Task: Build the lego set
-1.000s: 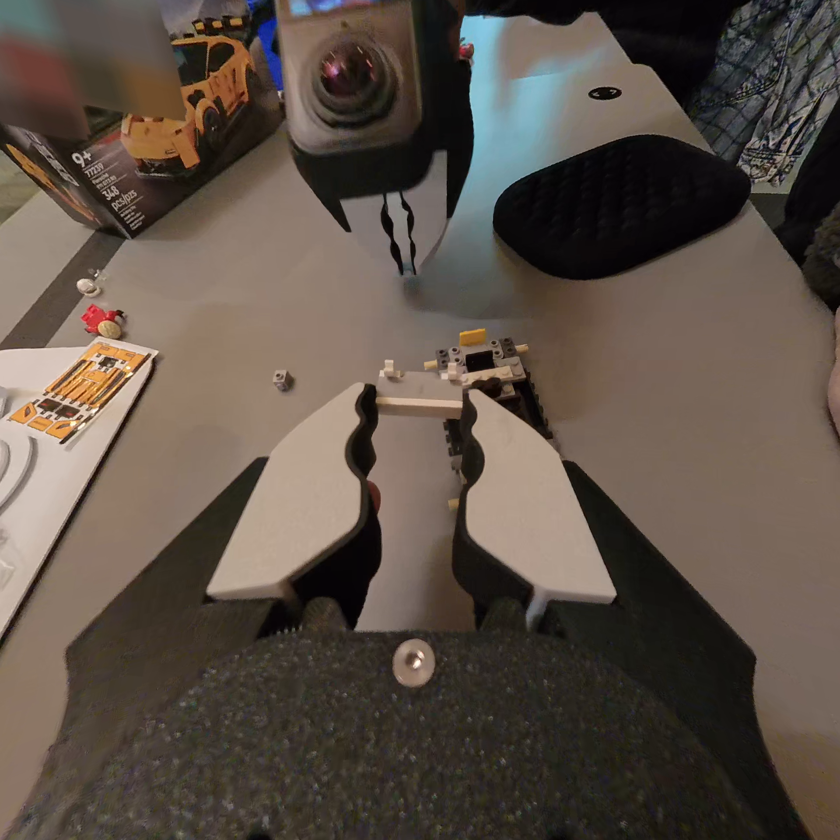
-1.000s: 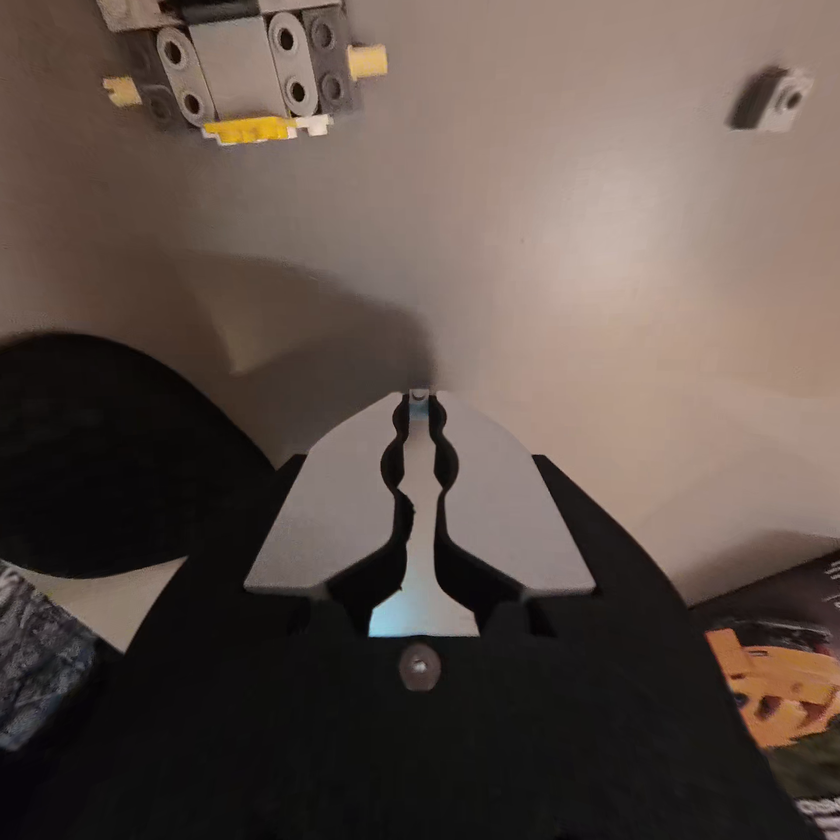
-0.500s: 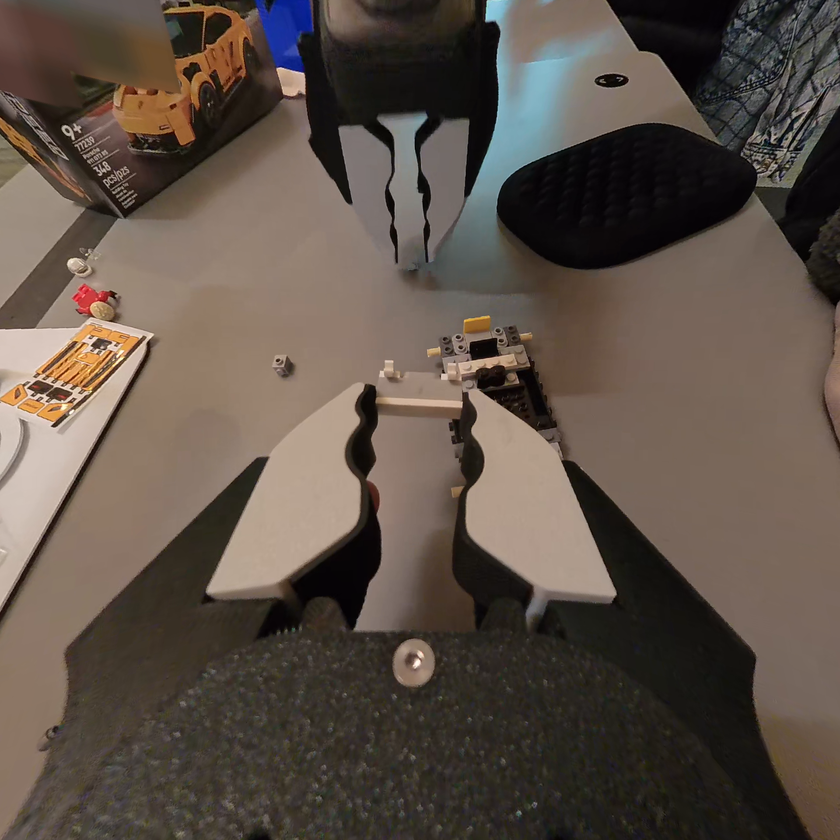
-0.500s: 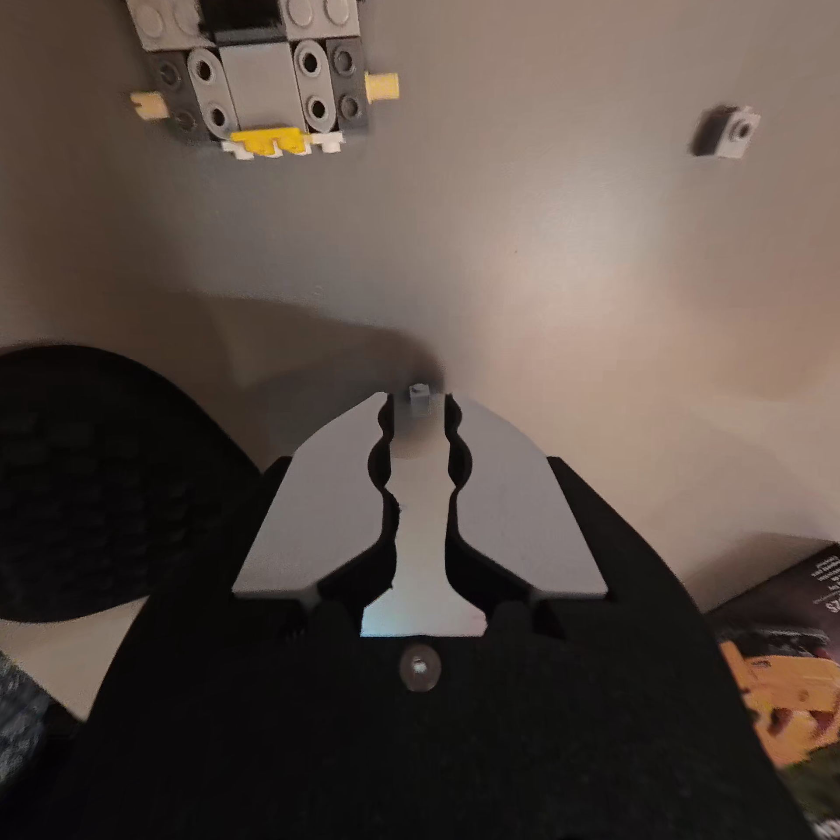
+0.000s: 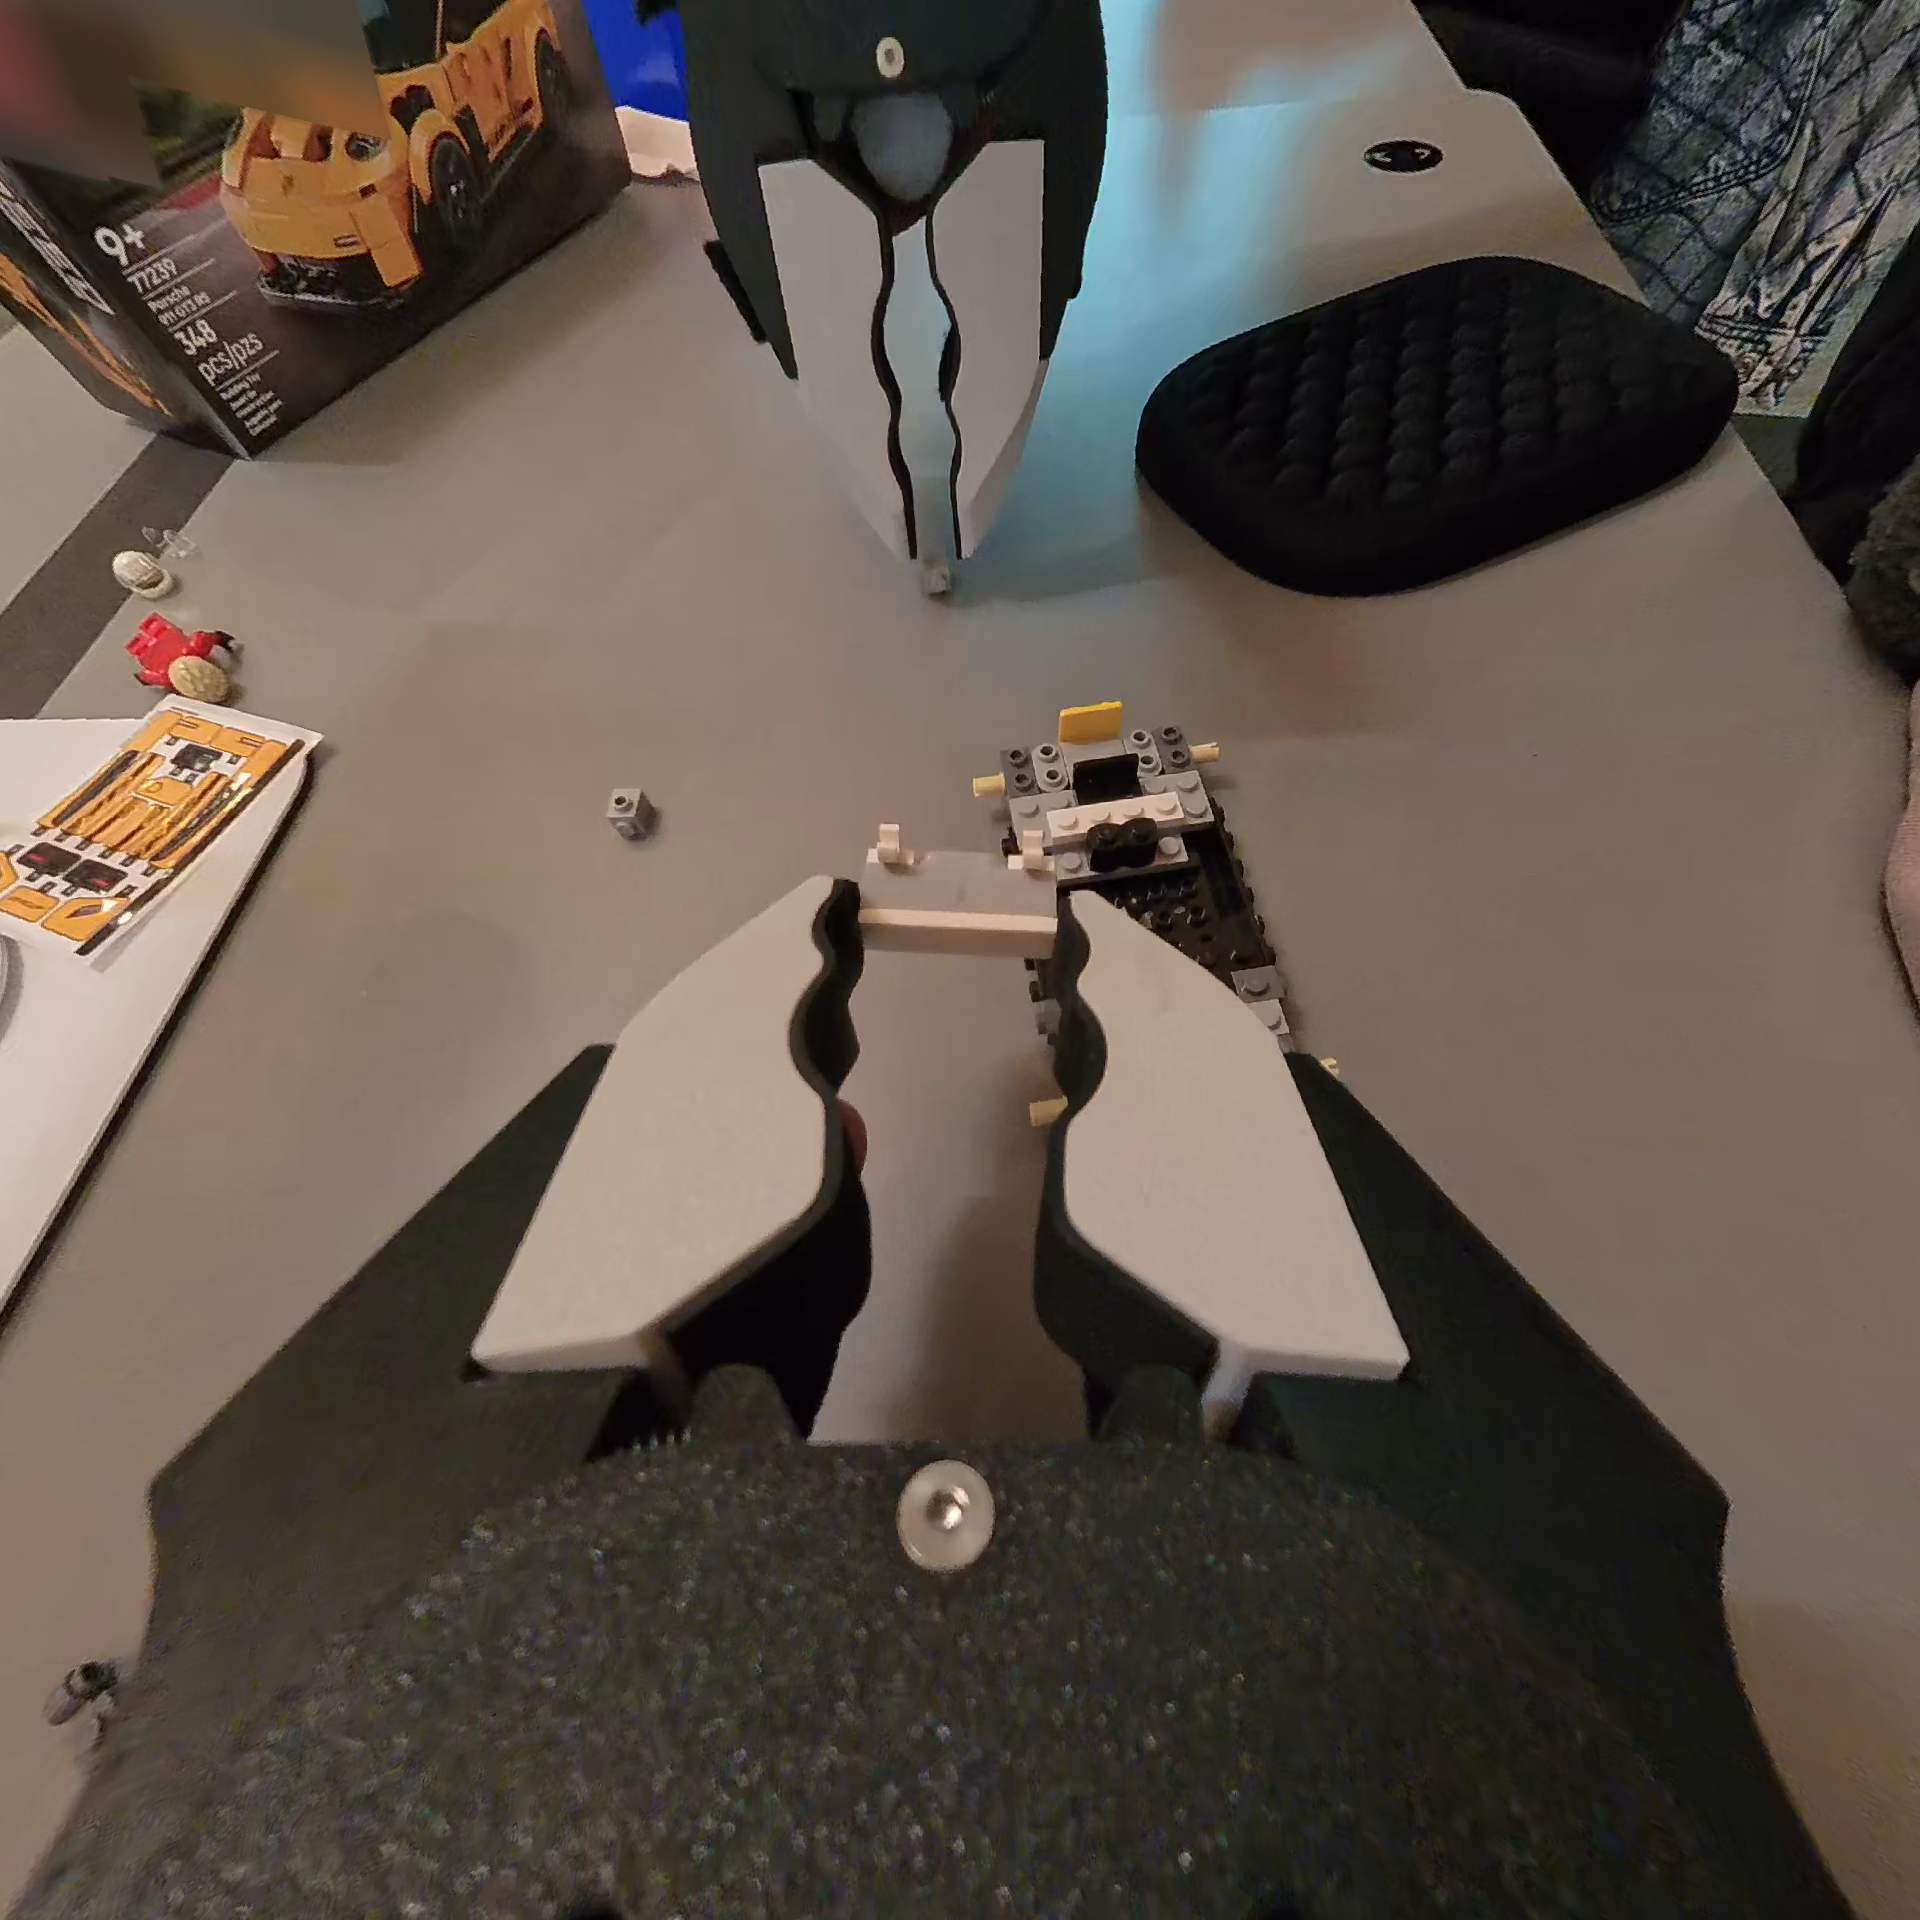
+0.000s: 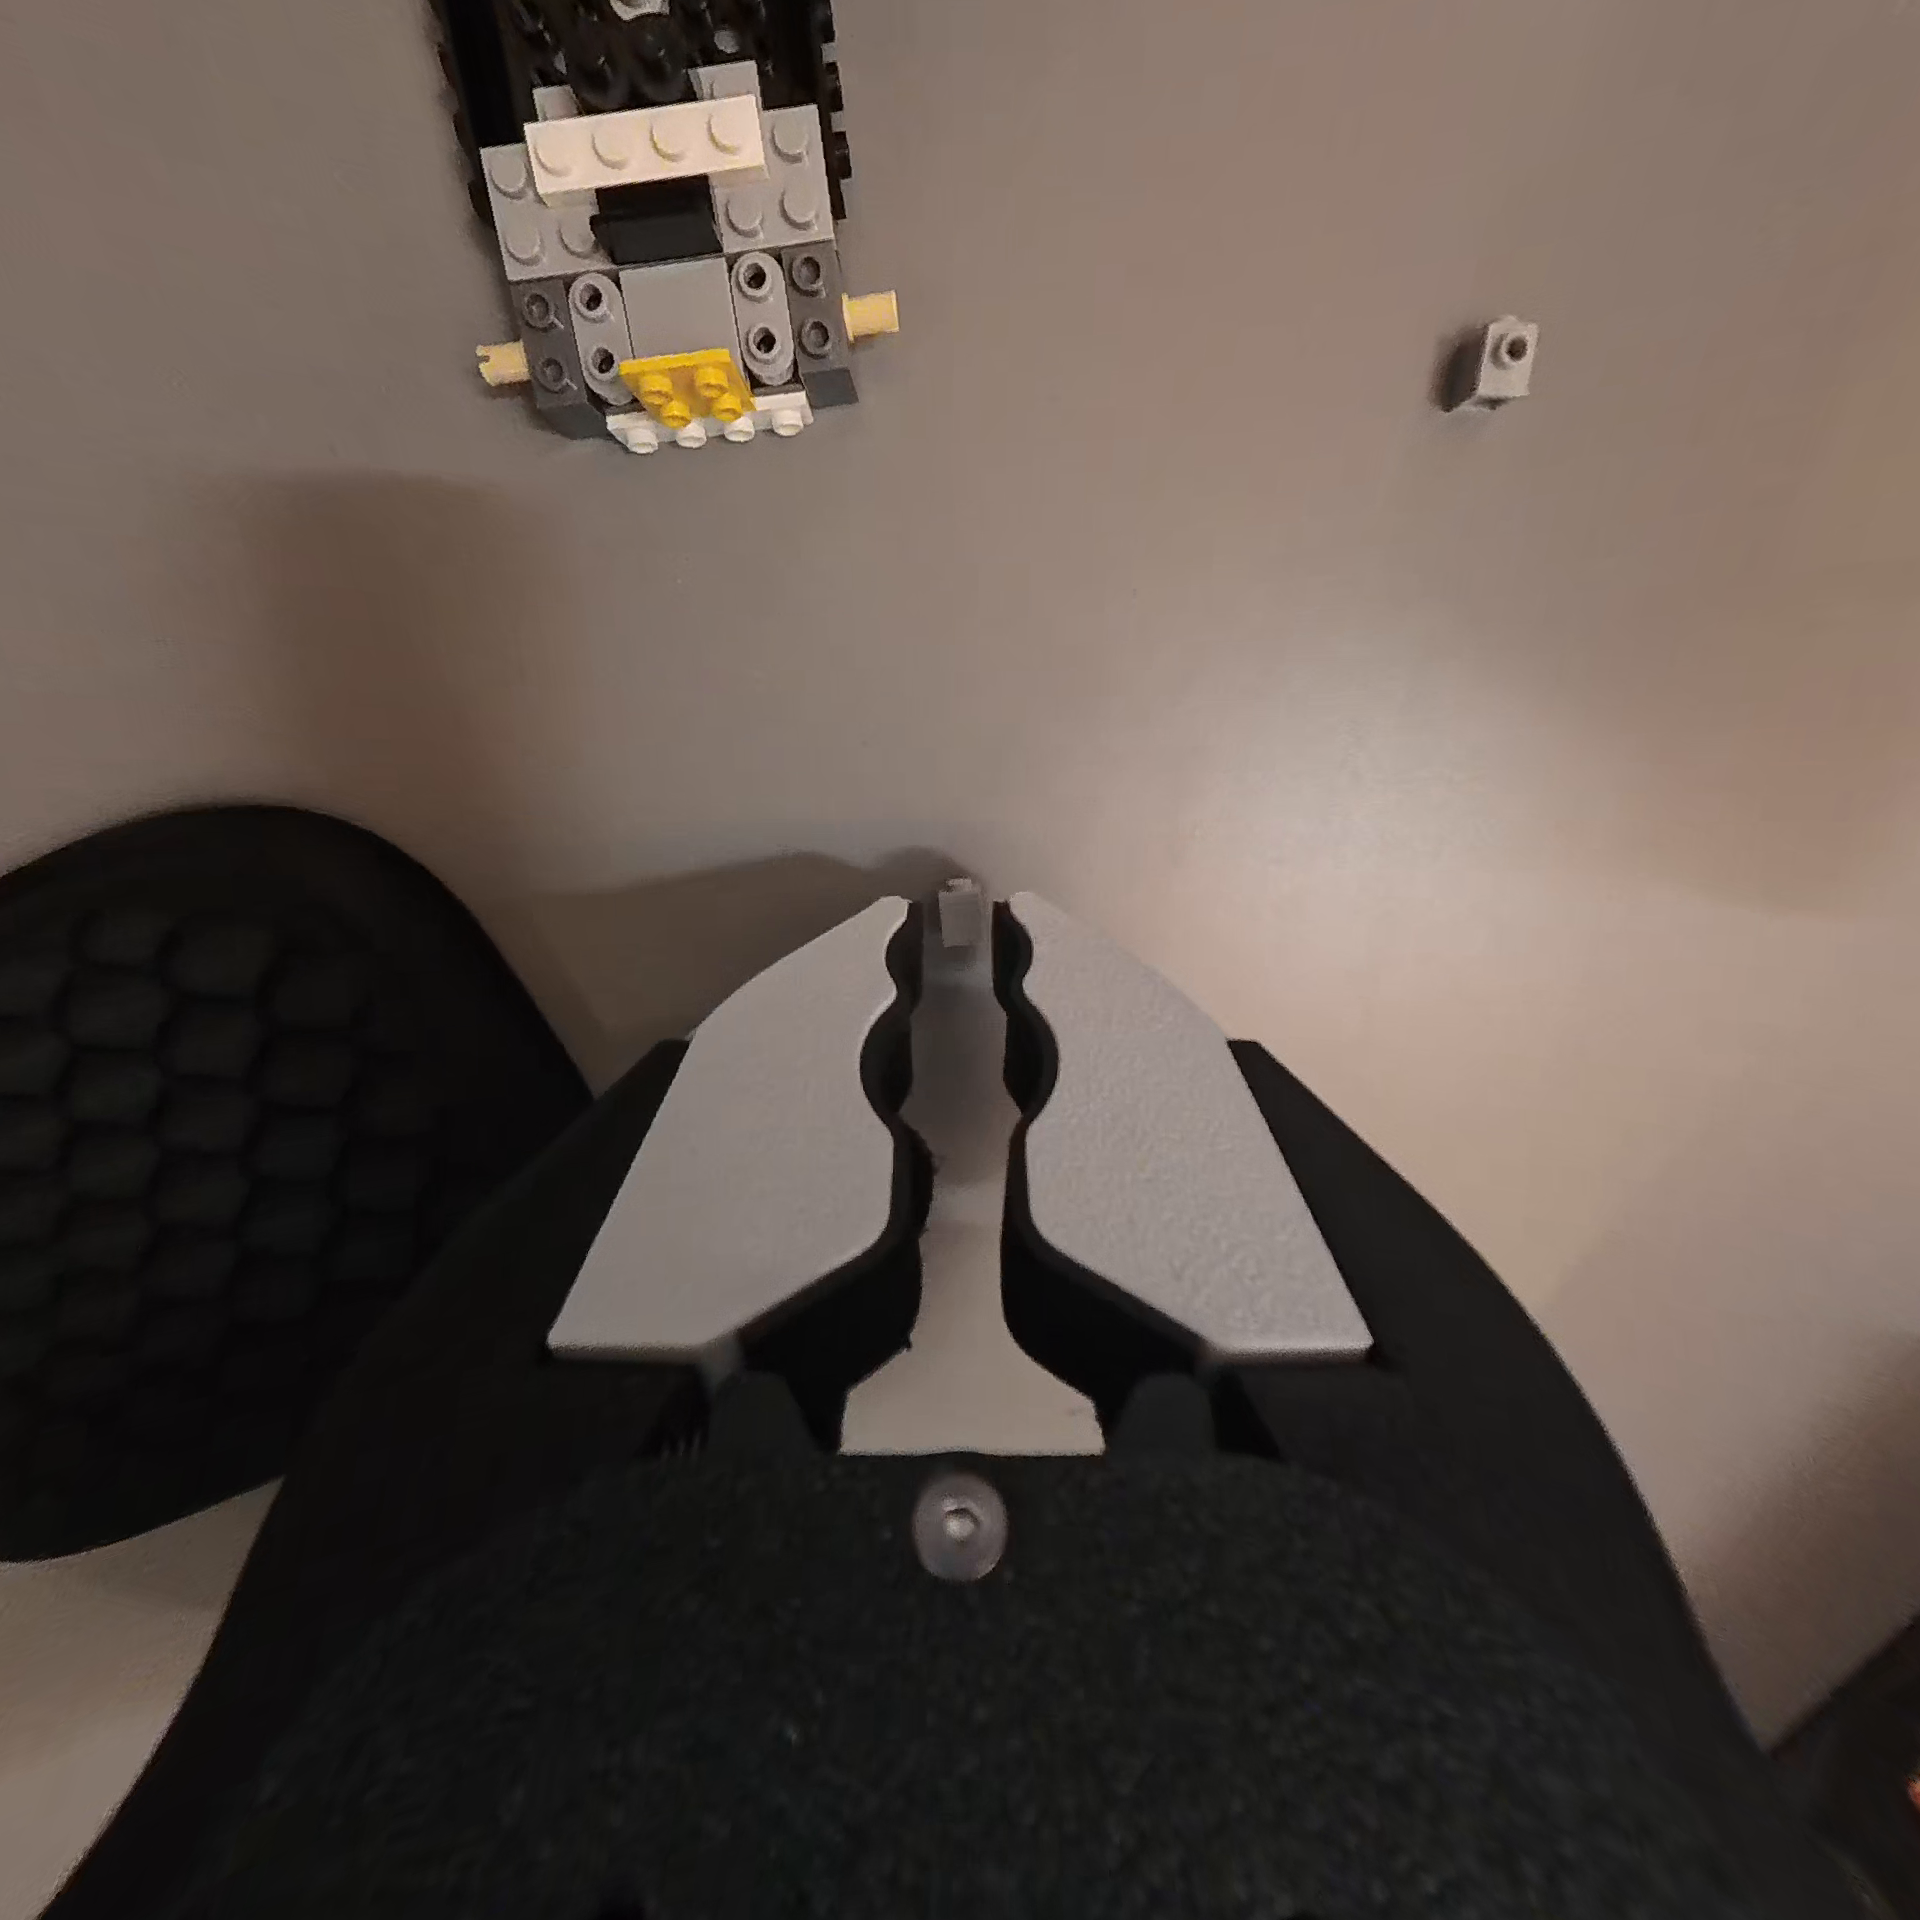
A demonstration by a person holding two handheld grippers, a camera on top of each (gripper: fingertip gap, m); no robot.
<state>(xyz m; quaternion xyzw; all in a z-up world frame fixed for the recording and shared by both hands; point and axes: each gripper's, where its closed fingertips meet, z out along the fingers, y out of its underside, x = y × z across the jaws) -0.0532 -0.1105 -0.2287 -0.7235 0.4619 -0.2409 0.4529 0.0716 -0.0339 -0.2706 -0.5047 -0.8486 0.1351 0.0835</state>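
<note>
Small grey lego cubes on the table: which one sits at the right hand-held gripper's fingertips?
The small grey cube between the right hand-held gripper tips; the other cube lies alone.

Matt grey table (image 5: 582, 582), glossy plastic bricks of the chassis (image 5: 1127, 831), quilted black cloth pad (image 5: 1434, 416).

Partly built car chassis (image 5: 1138, 883) flat on the grey tabletop: black studded base, grey plates across the far end, a white plate across them, a yellow plate (image 6: 686, 387) at the far tip, tan axle pins sticking out both sides. White-and-grey plate piece (image 5: 961, 914) clamped level between fingertips, just left of the chassis. Tiny grey brick (image 6: 959, 914) on the table (stud up) beyond the chassis. Another small grey brick (image 5: 630, 812) loose to the left, well apart.
</note>
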